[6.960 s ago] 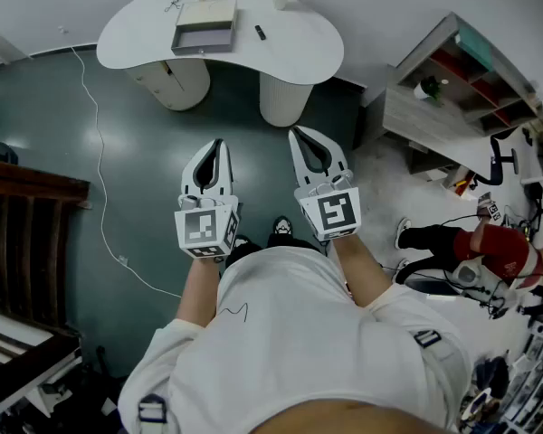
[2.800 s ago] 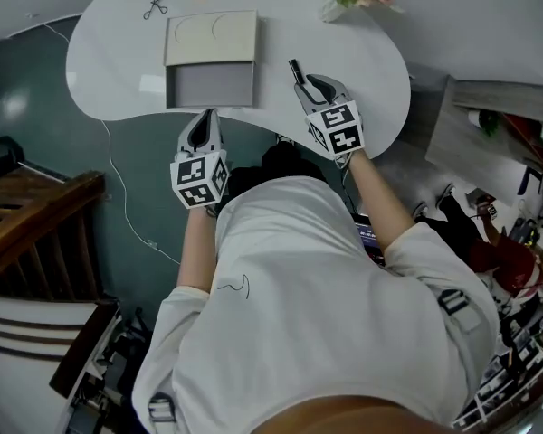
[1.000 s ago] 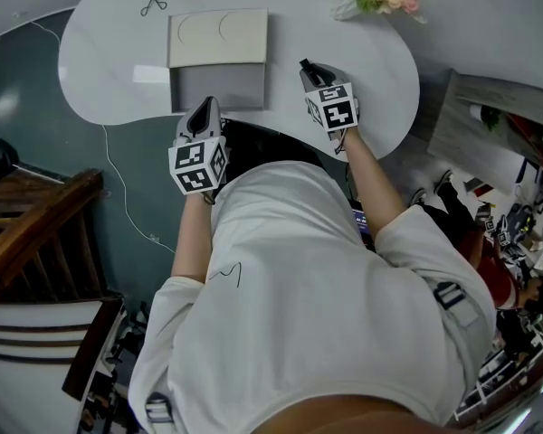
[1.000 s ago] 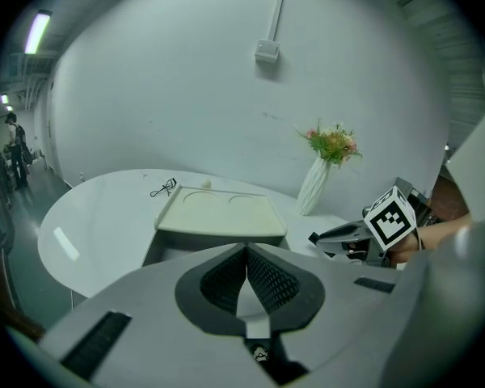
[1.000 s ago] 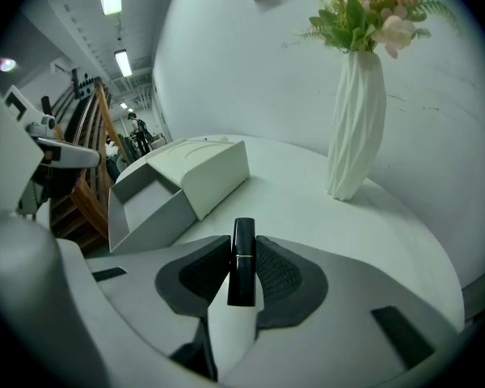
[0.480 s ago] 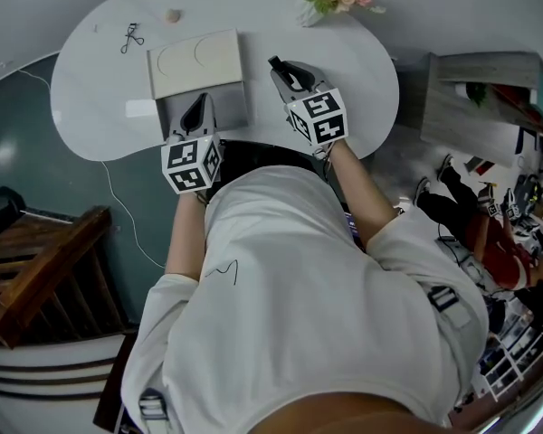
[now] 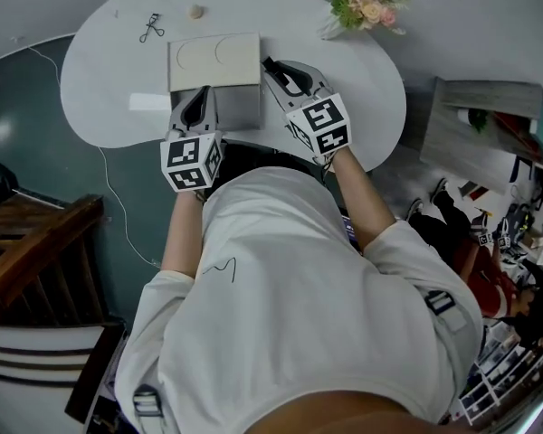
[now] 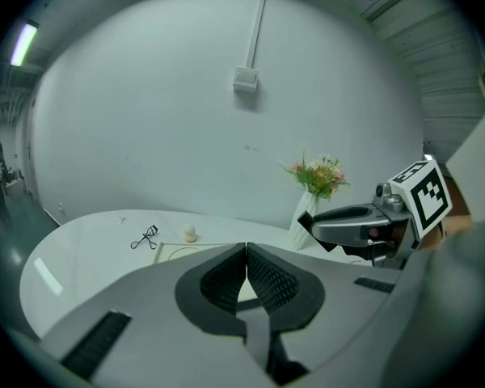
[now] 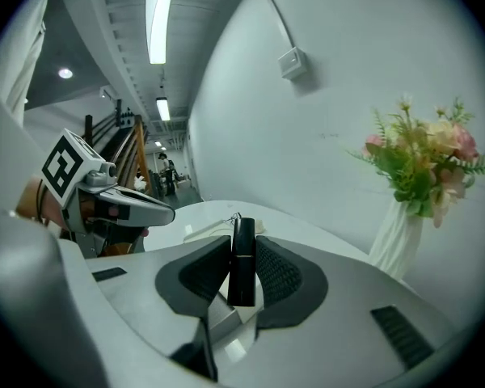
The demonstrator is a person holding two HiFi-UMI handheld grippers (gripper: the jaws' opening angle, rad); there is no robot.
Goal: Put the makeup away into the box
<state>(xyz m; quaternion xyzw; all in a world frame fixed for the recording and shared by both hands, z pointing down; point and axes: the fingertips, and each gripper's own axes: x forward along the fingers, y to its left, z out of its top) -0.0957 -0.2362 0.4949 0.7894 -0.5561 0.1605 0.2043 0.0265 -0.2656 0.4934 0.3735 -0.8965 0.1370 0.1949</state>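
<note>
My right gripper (image 7: 271, 65) is shut on a black makeup tube (image 9: 242, 259), which stands upright between the pads. It hangs above the white table (image 7: 100, 80), just right of the open beige box (image 7: 214, 59). The box's grey tray (image 7: 240, 105) lies in front of its flat lid. My left gripper (image 7: 202, 92) is shut and empty over the tray's near left part; its tips (image 8: 246, 247) touch. An eyelash curler (image 7: 149, 27) and a small beige sponge (image 7: 196, 11) lie on the table behind the box.
A white vase of flowers (image 7: 362, 3) stands at the table's far right, close behind the right gripper. The table's front edge curves in at my body. A wooden stair (image 7: 27, 242) is on the left and shelves (image 7: 489, 125) are on the right.
Both grippers have risen. The right one carried the black tube left towards the box. The left one moved forward over the tray.
</note>
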